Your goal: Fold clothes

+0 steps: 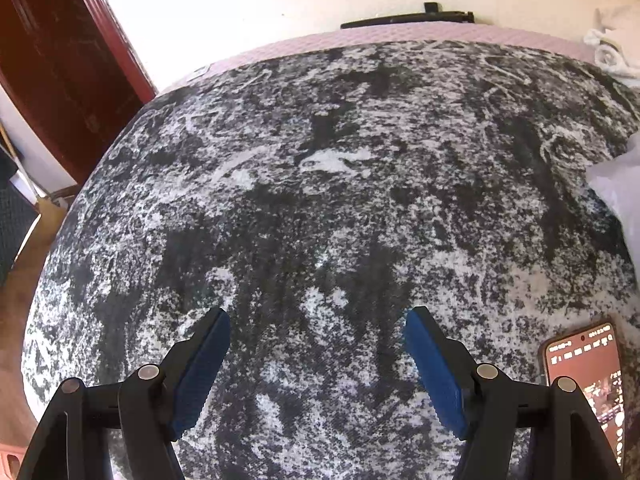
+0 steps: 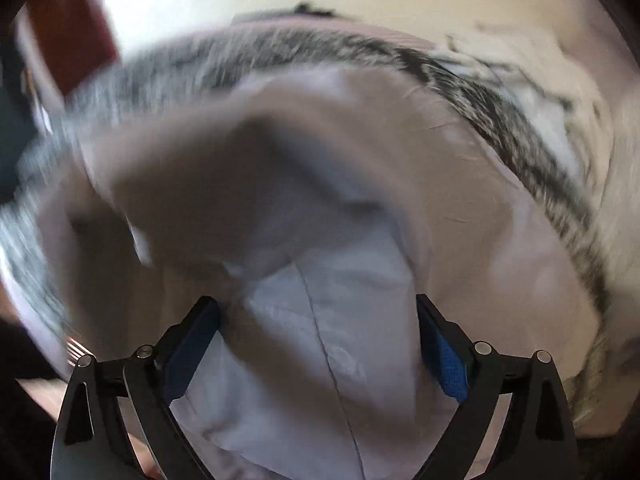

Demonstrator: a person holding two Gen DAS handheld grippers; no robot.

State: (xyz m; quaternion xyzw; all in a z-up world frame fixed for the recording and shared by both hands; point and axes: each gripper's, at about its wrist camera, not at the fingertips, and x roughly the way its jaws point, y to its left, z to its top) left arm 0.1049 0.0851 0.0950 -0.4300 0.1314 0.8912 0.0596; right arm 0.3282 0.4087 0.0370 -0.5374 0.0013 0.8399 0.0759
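A pale lilac-white garment [image 2: 320, 208] lies bunched in a loose heap on a bed covered by a mottled black-and-white blanket [image 1: 320, 200]. In the right wrist view, which is smeared by motion blur, the cloth fills most of the picture; a seam line runs down the fold nearest the camera, and a raised hump of fabric sits above it. The right tongs [image 2: 319, 312] stand wide apart directly over this near fold. Cloth lies between the two blue pads [image 2: 448, 360], but whether either pad touches it cannot be told through the blur; they do not pinch it.

In the left wrist view only an edge of the garment [image 1: 620, 184] shows, at the far right over the blanket. The left tongs [image 1: 318, 320] are also spread open, with nothing between their blue pads, hanging above bare blanket well apart from the garment.

A phone [image 1: 588, 380] with a lit screen lies on the blanket just right of the left tongs. Along the far edge of the bed a pink sheet [image 1: 400, 34] shows beyond the blanket, with a dark flat object [image 1: 408, 20] against the cream wall. White cloth [image 1: 612, 40] is piled at the far right corner. A dark red door [image 1: 60, 60] stands to the left.
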